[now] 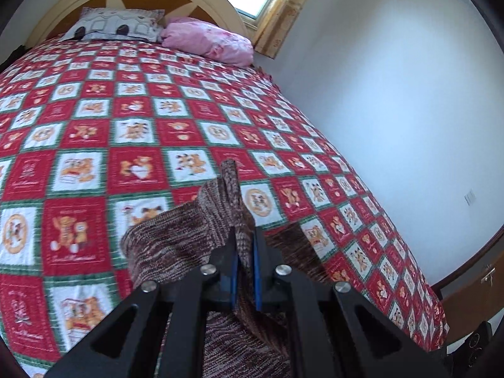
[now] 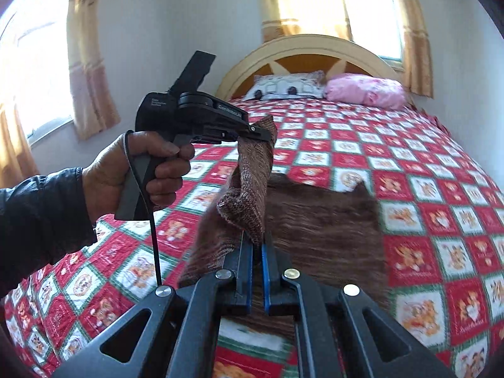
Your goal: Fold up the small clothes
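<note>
A brown marled knit garment [image 1: 189,233] hangs lifted above the bed, stretched between both grippers. My left gripper [image 1: 245,236] is shut on one edge of it, the cloth bunched between the blue pads. In the right wrist view my right gripper [image 2: 257,241] is shut on another edge of the knit garment [image 2: 324,220], whose lower part trails blurred over the quilt. The left gripper [image 2: 258,134] shows there too, up and to the left, held by a person's hand [image 2: 138,173] in a dark sleeve, with a fold of the knit draped from its tip.
A red, white and green checked quilt [image 1: 126,132] covers the bed. A patterned pillow [image 1: 116,26] and a pink bundle [image 1: 208,39] lie by the cream headboard [image 2: 315,50]. A white wall [image 1: 393,94] runs along the bed's right side. Curtained windows [image 2: 362,0] stand behind.
</note>
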Demonstrator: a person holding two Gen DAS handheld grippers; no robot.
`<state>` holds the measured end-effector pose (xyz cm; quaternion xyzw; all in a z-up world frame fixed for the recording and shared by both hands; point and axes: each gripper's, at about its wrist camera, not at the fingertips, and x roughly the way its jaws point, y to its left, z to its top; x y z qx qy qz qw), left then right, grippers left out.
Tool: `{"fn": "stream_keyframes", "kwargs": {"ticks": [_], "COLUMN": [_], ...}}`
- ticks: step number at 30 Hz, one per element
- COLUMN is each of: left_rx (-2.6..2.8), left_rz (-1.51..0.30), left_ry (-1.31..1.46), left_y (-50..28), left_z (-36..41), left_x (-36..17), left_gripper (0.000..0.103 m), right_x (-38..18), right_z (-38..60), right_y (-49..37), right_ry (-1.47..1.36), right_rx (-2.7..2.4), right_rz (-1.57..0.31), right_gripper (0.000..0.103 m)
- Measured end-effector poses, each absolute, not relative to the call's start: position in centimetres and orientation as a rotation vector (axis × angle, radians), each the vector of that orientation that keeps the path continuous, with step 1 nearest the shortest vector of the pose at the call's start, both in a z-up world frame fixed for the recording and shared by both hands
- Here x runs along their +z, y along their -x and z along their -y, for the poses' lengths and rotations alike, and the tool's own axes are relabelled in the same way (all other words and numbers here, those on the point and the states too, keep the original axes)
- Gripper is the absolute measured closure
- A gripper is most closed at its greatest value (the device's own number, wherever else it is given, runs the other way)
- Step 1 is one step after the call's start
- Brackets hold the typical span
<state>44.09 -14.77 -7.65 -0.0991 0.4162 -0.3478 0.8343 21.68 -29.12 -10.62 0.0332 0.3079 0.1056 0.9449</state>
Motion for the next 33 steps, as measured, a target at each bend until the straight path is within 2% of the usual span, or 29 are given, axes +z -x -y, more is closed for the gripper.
{"fn": "stream_keyframes", "kwargs": {"ticks": [19, 21, 23, 25, 29, 30, 33], "left_rx": [-0.807, -0.788, -0.773, -0.771, -0.745, -0.740, -0.701], "left_rz": [-0.981, -0.989, -0.968, -0.942, -0.838, -0.812, -0.799], "left_ry": [0.041, -0.007, -0.027, -0.042, -0.086, -0.091, -0.123], "left_y": [-42.4, -42.2, -41.4, -40.5, -37.6, -36.7, -34.7], "left_z": [26.8, 27.8, 28.0, 27.5, 24.4, 23.2, 20.1], "left_x": [-11.3, -11.7, -11.4, -10.8, -9.3, -9.1, -9.7], "left_gripper": [0.095, 0.088, 0.086, 0.076, 0.043, 0.040, 0.039], "right_x": [-16.4, -17.6, -18.3, -18.2, -18.2, -17.9, -16.6], "right_z": [37.7, 38.0, 39.0, 39.3, 39.9, 39.9, 41.2], "right_y": [-18.9, -19.1, -19.1, -18.9, -17.9, -17.6, -16.9], "right_ry": [-0.317, -0.340, -0.405, -0.431, -0.423, -0.402, -0.374], "right_rx": [0.115, 0.117, 0.121, 0.134, 0.096, 0.060, -0.035], "right_rz": [-0.786, -0.840, -0.849, -0.847, -0.837, -0.831, -0.773], "right_gripper": [0.100, 0.099, 0.099, 0.099, 0.098, 0.098, 0.098]}}
